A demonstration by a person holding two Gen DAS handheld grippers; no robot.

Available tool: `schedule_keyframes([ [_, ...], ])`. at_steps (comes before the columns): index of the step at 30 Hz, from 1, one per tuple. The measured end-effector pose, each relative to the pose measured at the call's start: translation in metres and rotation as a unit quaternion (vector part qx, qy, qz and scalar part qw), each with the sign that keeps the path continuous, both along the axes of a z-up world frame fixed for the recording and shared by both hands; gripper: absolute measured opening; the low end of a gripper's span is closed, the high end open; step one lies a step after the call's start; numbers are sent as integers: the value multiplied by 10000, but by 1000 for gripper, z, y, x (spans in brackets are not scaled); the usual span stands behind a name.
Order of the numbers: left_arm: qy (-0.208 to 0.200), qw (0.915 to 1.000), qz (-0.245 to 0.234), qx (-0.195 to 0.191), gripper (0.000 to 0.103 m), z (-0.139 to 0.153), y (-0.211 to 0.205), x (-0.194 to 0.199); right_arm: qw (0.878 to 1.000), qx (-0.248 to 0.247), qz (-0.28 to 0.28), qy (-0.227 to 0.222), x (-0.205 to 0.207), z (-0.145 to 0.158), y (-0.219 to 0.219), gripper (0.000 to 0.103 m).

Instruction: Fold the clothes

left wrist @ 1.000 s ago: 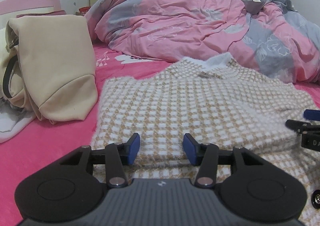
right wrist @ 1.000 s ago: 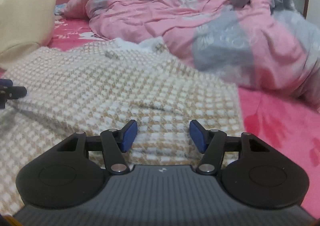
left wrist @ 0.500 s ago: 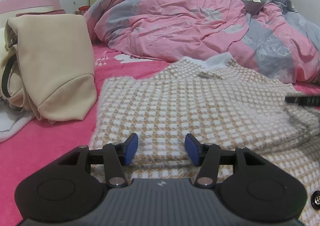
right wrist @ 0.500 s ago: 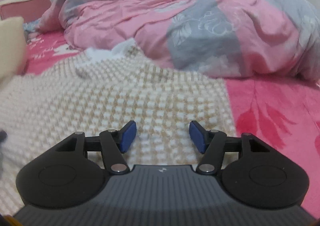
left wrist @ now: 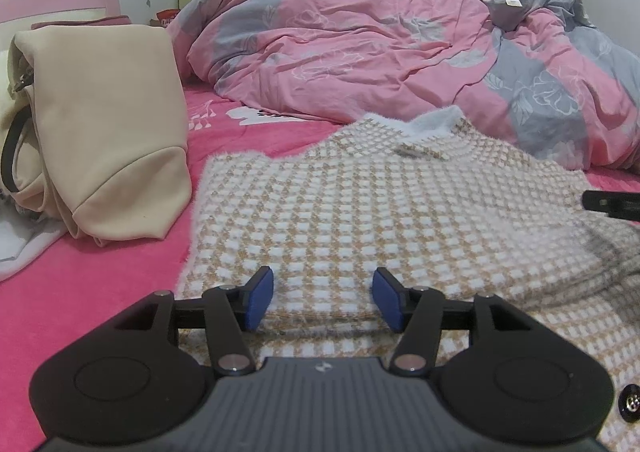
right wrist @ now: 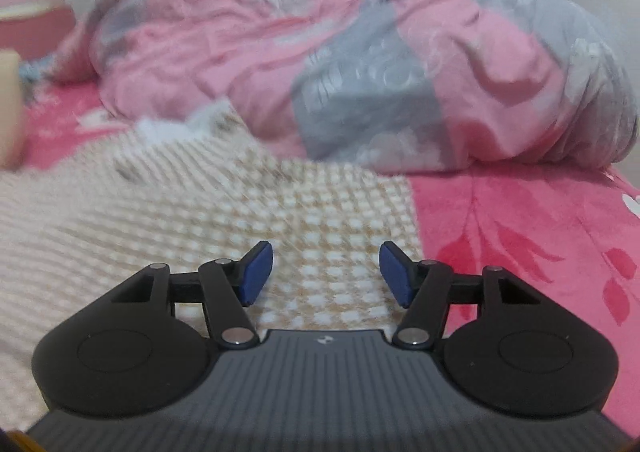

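Sweater (left wrist: pixel 384 212) lies spread on the bed (left wrist: pixel 100 284), its near part doubled over. I hold left gripper (left wrist: pixel 323 299) and right gripper (right wrist: pixel 326 272) low at its fold, fingers apart, holding nothing.

Motion blur smears the whole right wrist view, softening the checked sweater (right wrist: pixel 208 212) and the pink-and-grey duvet (right wrist: pixel 360 64); a cream shape (right wrist: pixel 9 108) is cut off at its left edge. In the left wrist view, the right gripper (left wrist: pixel 612 204) shows only as a dark tip at the right edge, its jaws out of frame; the beige bag (left wrist: pixel 104 124) hides the bed behind it
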State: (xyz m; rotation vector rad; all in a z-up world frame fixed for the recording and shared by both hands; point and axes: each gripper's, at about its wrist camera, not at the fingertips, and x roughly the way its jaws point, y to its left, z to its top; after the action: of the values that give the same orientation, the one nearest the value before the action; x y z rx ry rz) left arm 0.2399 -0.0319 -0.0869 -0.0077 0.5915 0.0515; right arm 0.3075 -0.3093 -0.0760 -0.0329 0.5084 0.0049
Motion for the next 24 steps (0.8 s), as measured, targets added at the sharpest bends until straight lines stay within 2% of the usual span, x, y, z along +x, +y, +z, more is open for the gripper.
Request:
schedule_keyframes([
  [3, -1, 10000, -4, 7, 58, 0, 0, 0, 9991, -123, 385, -83, -24, 4, 6, 60],
  [5, -2, 10000, -6, 11, 58, 0, -1, 0, 9972, -259, 662, 236, -27, -15, 11, 63],
  [6, -5, 10000, -9, 9, 58, 0, -1, 0, 9969, -323, 672, 264, -28, -24, 12, 63],
  [10, -35, 10000, -24, -26, 59, -1, 0, -1, 9975, -245, 643, 185, -28, -25, 10, 66],
  [24, -132, 9998, -70, -122, 80, -4, 3, -6, 9981, -199, 578, 67, -30, -25, 9, 69],
])
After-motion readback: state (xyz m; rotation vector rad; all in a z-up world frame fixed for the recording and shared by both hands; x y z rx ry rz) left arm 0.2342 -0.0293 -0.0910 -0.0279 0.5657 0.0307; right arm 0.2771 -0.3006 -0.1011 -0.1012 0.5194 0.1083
